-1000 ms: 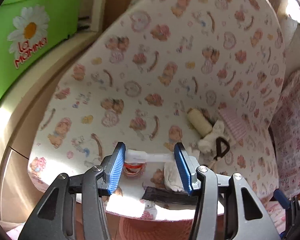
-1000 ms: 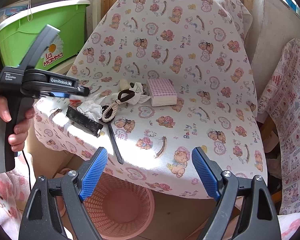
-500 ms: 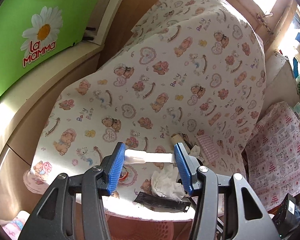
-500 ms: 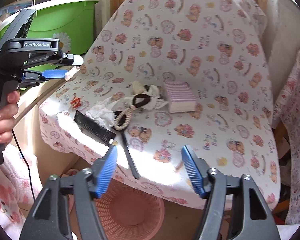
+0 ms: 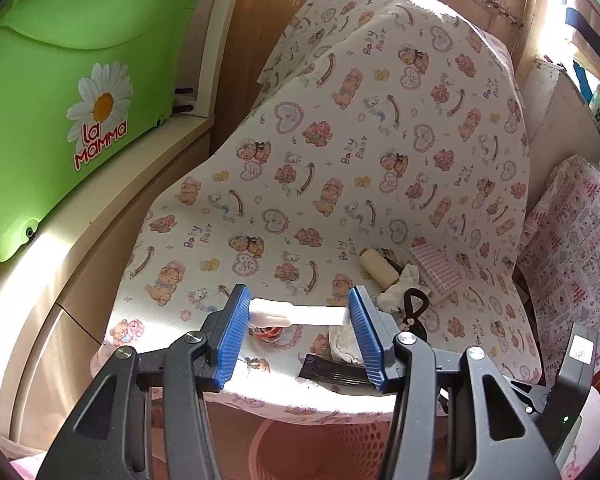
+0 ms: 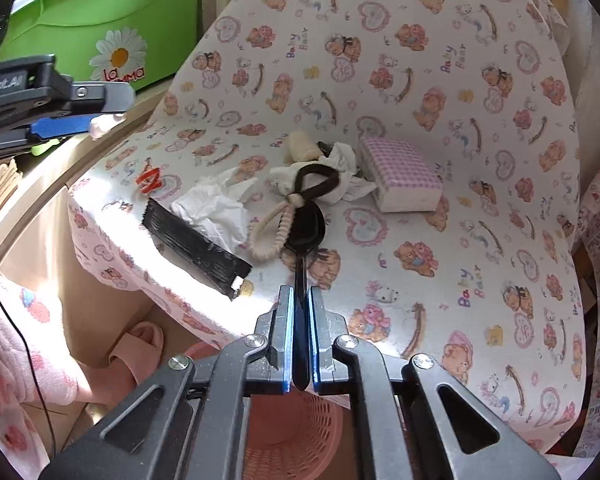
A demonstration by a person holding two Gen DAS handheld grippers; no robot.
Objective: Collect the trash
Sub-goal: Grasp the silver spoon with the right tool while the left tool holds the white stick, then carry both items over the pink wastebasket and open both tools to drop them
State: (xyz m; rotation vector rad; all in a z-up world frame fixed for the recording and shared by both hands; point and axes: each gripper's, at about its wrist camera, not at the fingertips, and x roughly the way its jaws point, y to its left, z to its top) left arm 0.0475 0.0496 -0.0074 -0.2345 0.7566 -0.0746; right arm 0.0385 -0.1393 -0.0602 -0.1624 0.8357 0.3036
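My left gripper (image 5: 298,314) is shut on a white plastic stick (image 5: 298,314), held crosswise between its blue pads above the table's near corner; it shows at the left of the right wrist view (image 6: 96,126). My right gripper (image 6: 300,320) is shut on the handle of a black plastic spoon (image 6: 306,224) whose bowl lies on the bear-print cloth (image 6: 440,80). On the cloth lie a black wrapper (image 6: 196,248), crumpled white tissue (image 6: 214,208), a beige and brown hair tie (image 6: 288,208), a red scrap (image 6: 150,180) and a cream roll (image 6: 300,146).
A pink checked sponge block (image 6: 400,174) sits right of the clutter. A pink mesh basket (image 6: 292,436) stands on the floor under the table's front edge. A green La Mamma tub (image 5: 60,92) rests on a shelf at left. A pink slipper (image 6: 140,344) lies below.
My right gripper moved in to the table edge and closed on the spoon handle. My left gripper rose and drew back, still holding the white stick.
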